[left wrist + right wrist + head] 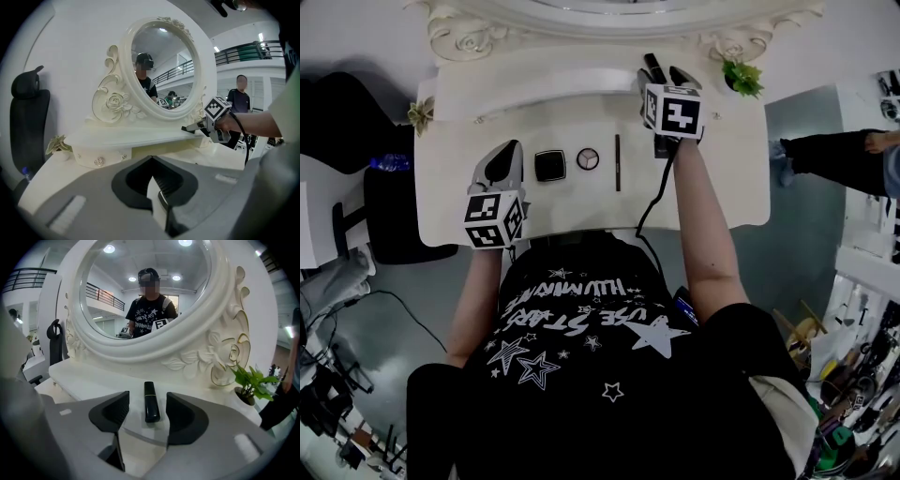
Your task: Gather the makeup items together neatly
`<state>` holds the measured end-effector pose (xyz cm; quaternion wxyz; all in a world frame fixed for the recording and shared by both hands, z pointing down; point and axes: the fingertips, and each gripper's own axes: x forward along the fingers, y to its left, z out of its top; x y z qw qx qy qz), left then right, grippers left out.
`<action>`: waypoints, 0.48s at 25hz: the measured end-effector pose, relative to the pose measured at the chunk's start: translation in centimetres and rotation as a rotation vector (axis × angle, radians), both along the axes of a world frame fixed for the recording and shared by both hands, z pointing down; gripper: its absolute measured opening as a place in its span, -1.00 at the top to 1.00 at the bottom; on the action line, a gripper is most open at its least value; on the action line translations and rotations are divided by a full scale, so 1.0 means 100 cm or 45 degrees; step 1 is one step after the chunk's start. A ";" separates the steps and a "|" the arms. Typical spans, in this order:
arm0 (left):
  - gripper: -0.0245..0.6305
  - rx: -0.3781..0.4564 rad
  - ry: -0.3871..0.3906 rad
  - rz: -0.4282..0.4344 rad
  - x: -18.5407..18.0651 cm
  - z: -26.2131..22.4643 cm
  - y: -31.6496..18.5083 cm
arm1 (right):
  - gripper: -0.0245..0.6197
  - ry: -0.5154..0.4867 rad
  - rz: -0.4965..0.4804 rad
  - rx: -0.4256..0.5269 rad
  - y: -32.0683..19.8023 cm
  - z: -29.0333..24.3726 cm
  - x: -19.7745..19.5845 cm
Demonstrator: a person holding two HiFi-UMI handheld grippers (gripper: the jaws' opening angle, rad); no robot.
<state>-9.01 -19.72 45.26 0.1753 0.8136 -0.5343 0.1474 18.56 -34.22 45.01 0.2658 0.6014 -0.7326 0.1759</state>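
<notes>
White dressing table (724,183) against a white wall, carrying an ornate oval mirror (159,70) above a raised shelf (534,86). A small green plant (742,77) stands at the right end of the table and a pale sprig (419,114) at the left end. A black chair (342,122) stands off the left end. On the main surface, in a rough row near the front edge, lie a square black compact (549,165), a round compact (588,158) just beside it, and a thin dark pencil (618,162) lying front to back, a little apart from the round one. The fourth item, a black lipstick (151,401), lies on the shelf below the mirror frame, well apart from that row. The right gripper (148,405) is held at the shelf with its tongs apart. The lipstick lies lengthwise in the gap between them, with clearance visible on both sides, so neither pad presses on it. The left gripper (508,148) is held over the left part of the table, just left of the square compact. Its own view shows the tongs brought together with nothing between them. From that view the right gripper's tips reach to the shelf's front edge. The person stands at the table's front edge, both arms extended over it.
</notes>
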 end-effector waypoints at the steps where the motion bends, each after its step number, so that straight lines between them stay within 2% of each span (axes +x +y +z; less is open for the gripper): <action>1: 0.93 -0.002 0.000 -0.005 -0.001 0.001 0.000 | 0.09 0.004 -0.001 -0.011 -0.001 0.002 0.000; 12: 0.93 -0.017 0.003 -0.034 -0.007 0.006 -0.001 | 0.46 -0.016 -0.029 -0.089 -0.005 0.013 -0.004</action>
